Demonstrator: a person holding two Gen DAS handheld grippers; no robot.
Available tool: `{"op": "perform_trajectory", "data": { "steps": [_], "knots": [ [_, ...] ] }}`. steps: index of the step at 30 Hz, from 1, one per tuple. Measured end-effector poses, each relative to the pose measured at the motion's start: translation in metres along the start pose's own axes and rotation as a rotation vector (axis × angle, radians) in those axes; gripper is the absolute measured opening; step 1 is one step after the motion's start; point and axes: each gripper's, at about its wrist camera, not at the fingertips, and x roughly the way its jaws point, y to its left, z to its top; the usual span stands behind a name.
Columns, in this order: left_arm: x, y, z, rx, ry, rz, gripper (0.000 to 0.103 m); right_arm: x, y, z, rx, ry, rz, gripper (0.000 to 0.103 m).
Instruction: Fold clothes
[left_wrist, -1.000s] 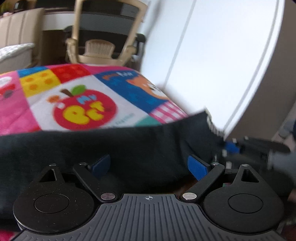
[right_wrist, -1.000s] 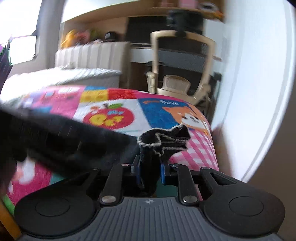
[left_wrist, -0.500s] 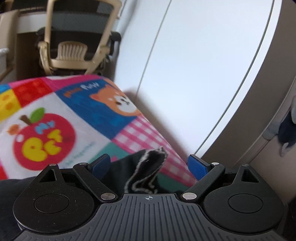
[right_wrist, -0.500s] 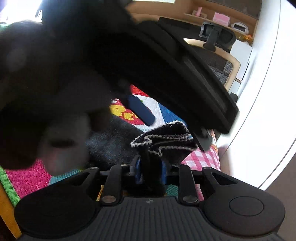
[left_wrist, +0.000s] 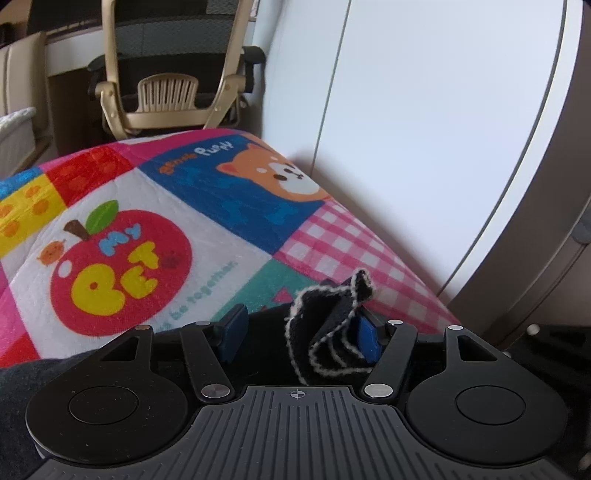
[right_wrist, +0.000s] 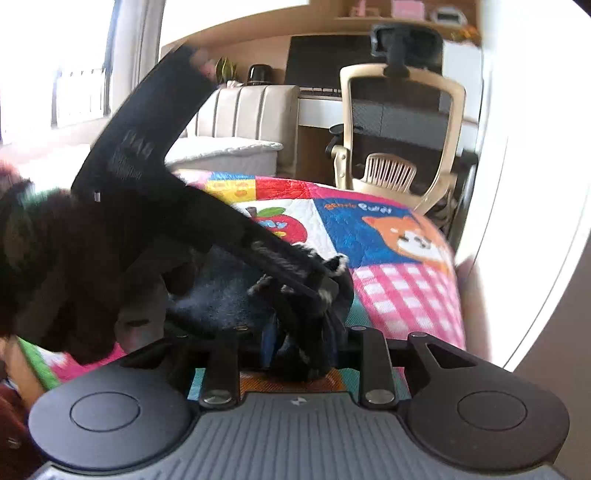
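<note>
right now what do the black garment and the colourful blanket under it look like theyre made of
The black garment looks like a soft knit, matte, possibly wool or acrylic: its bunched edge is fuzzy, with pale whip-stitched trim. The blanket looks like quilted printed cotton or a short-pile fleece: stitch lines dimple the panels and the surface is slightly nubby, with no sheen. Exact fibres can't be told from here.
</note>
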Motion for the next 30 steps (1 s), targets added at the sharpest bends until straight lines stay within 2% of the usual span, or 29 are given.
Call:
{"op": "perform_trajectory", "data": {
  "steps": [3,7,9,11,13,14,16,20,23,26,28,30],
  "knots": [
    [-0.003,0.008,-0.002,-0.043,0.000,-0.018,0.067,-0.011,-0.030,-0.002,0.196,0.000,0.090,0.028],
    [-0.006,0.017,-0.005,-0.088,-0.004,-0.038,0.067,-0.012,-0.066,-0.016,0.528,-0.015,0.138,0.031],
    [-0.006,0.019,-0.005,-0.101,-0.006,-0.044,0.067,0.003,-0.078,-0.019,0.678,-0.012,0.167,0.035],
    [-0.007,0.020,-0.005,-0.114,-0.006,-0.051,0.067,0.019,-0.082,-0.025,0.764,0.006,0.187,0.038],
    [-0.007,0.024,-0.005,-0.134,-0.006,-0.063,0.067,0.033,-0.078,-0.028,0.783,0.020,0.201,0.042],
    [-0.008,0.026,-0.005,-0.146,-0.007,-0.071,0.067,0.040,-0.075,-0.027,0.780,0.033,0.219,0.046],
    [-0.009,0.030,-0.005,-0.167,-0.008,-0.086,0.067,0.049,-0.064,-0.026,0.749,0.048,0.220,0.048],
    [-0.012,0.034,-0.006,-0.192,-0.012,-0.102,0.066,0.051,-0.048,-0.014,0.635,0.051,0.138,0.034],
    [-0.022,0.036,-0.004,-0.210,-0.029,-0.104,0.074,0.043,-0.042,-0.009,0.566,0.043,0.106,0.030],
    [-0.038,0.040,-0.001,-0.224,-0.074,-0.076,0.076,0.034,-0.023,0.001,0.406,0.033,0.013,0.030],
    [-0.048,0.042,0.002,-0.227,-0.108,-0.054,0.073,0.032,-0.002,0.008,0.259,0.020,-0.062,0.030],
    [-0.060,0.041,0.005,-0.227,-0.143,-0.063,0.067,0.032,0.021,0.012,0.118,0.013,-0.121,0.031]
  ]
}}
